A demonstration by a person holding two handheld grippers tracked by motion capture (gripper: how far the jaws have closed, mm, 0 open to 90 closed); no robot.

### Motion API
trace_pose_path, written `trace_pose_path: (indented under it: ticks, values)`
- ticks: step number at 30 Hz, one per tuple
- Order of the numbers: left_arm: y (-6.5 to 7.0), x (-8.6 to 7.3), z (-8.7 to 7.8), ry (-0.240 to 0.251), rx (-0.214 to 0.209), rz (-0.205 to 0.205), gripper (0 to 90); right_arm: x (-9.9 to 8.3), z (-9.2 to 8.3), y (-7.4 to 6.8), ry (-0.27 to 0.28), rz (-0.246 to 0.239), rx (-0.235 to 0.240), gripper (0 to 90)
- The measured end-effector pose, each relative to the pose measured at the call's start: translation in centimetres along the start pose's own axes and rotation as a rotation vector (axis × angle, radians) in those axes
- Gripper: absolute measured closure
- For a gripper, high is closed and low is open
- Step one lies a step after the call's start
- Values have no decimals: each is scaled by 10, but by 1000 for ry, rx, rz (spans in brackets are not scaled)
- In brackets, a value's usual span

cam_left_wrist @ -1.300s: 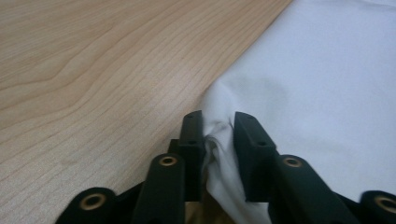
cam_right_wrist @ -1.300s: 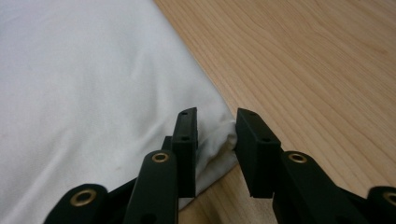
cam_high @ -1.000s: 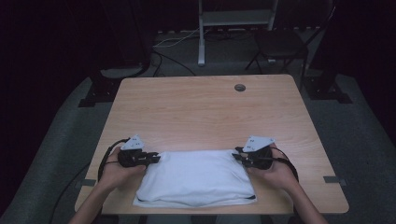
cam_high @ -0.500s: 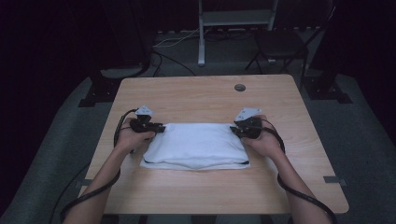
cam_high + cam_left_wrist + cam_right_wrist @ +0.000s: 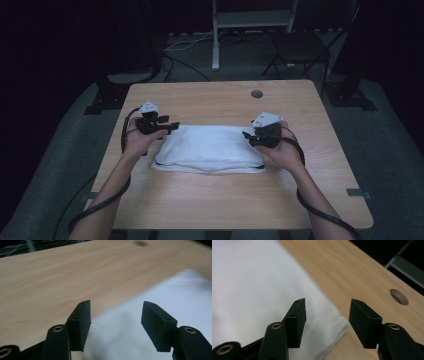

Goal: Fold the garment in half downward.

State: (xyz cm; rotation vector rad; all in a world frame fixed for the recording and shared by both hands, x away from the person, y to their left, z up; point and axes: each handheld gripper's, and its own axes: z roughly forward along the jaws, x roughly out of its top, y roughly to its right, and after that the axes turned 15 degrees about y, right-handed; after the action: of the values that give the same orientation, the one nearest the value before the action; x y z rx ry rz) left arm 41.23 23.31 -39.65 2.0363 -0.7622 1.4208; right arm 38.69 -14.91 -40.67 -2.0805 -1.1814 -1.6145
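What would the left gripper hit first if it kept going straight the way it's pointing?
Probably the folded white cloth: the left gripper hangs with open jaws over its edge, aimed along it; beyond lies bare table. Depth is unclear.

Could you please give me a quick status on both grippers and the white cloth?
Left gripper and right gripper: jaws just opened, nothing between them. Folded white cloth flat on table, released. Nothing in the way.

High view above table [image 5: 210,200] looking forward and down, both tool-mounted views close, sharing white cloth [image 5: 207,147]
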Motion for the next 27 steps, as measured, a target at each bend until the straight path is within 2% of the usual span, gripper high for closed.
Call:
trace_pose_path:
  ticks: [2,4,6,8,10,12,14,16,18,19,20,21,23,24,25,27]
  values:
    - [15,-8,-8,-35,-70,15,410,-3,-8,-11,-10,6,79,434]
    - [22,-18,-11,-90,-123,-10,410,-9,-16,-20,-30,32,144,421]
    - [22,-28,-13,-122,-119,-21,410,-16,-22,-24,-45,63,171,412]
    - [20,-36,-15,-153,-114,-53,410,-22,-28,-25,-39,105,181,412]
    - [19,-42,-18,-157,-124,-83,410,-26,-33,-27,-36,138,193,411]
    - [19,-46,-21,-169,-134,-102,410,-30,-38,-28,-53,134,193,411]
    - [18,-50,-23,-142,-136,-119,411,-34,-39,-27,-70,139,194,413]
    - [18,-51,-25,-141,-135,-121,411,-39,-39,-28,-99,139,190,413]
    - [17,-47,-28,-147,-123,-119,402,-42,-39,-28,-92,157,194,411]
    - [16,-45,-29,-127,-118,-114,395,-42,-40,-28,-88,156,195,408]
    - [13,-41,-30,-94,-117,-120,394,-41,-42,-27,-78,157,188,402]
    - [10,-36,-30,-64,-114,-137,394,-38,-44,-26,-45,171,185,402]
    - [2,-27,-26,-22,-89,-161,391,-31,-49,-23,43,239,197,402]
    - [-2,-24,-23,-14,-78,-165,377,-29,-49,-22,69,266,205,402]
    - [-8,-20,-16,-1,-72,-180,376,-27,-48,-22,72,273,211,401]
    - [-18,-16,-5,25,-76,-233,376,-28,-40,-26,28,247,222,397]
